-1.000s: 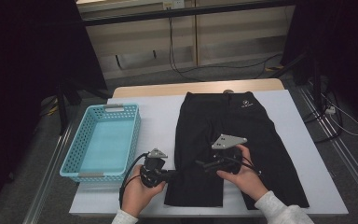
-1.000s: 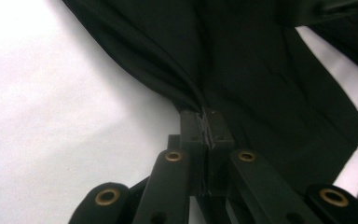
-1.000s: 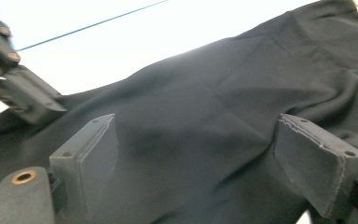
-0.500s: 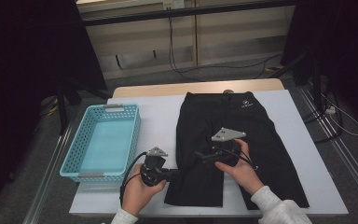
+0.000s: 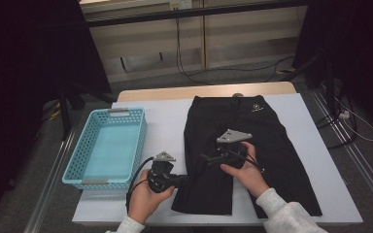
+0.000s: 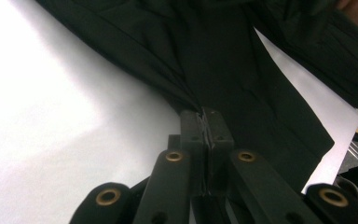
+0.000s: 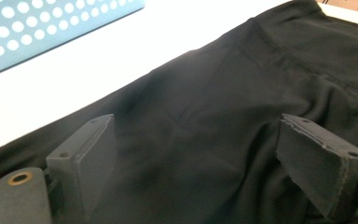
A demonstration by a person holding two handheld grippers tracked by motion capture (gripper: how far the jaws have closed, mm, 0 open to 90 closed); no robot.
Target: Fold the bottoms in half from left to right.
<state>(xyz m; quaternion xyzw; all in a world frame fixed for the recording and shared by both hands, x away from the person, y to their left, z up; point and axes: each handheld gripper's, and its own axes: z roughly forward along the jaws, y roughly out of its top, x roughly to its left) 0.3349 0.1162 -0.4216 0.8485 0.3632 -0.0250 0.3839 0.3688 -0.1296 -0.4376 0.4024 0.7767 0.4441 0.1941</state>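
Black shorts (image 5: 243,145) lie flat on the white table (image 5: 170,116), waistband at the far edge, just right of the blue basket (image 5: 108,145).

Left gripper (image 5: 177,180): jaws pinched tight on the outer hem of the shorts' left leg, on the side nearest the basket; cloth bunches into the pads (image 6: 208,122).

Right gripper (image 5: 209,158): jaws wide apart, hovering over the middle of the shorts, nothing between the pads (image 7: 324,161).

Risk, as I judge it: the left hold is only a thin edge of fabric. A quick pull could slip it free. If the right jaws close on flat cloth, they may catch a single layer, or none, and any fold would skew.
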